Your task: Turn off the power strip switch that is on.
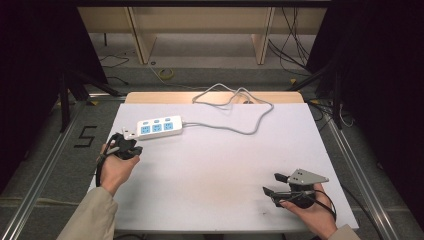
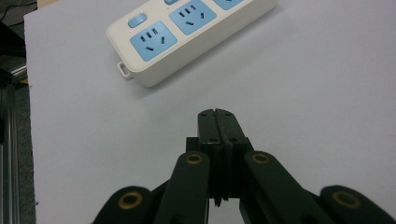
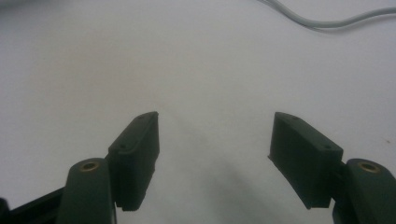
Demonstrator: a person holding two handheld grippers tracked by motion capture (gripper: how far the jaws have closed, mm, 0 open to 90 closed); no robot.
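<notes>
Barely started imo: left tongs (image 2: pixel 217 113) pinched shut, empty, just short of the power strip (image 2: pixel 187 35) near the table's (image 1: pixel 210 170) far-left corner; right tongs (image 3: pixel 212 149) wide open, empty.

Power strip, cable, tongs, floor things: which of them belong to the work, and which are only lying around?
Belong to the work:
- white power strip, nearest the shut left tongs
- its grey cable
- open right tongs

Lying about:
- yellow cable coil on the floor
- black floor cables
- wooden frame
</notes>
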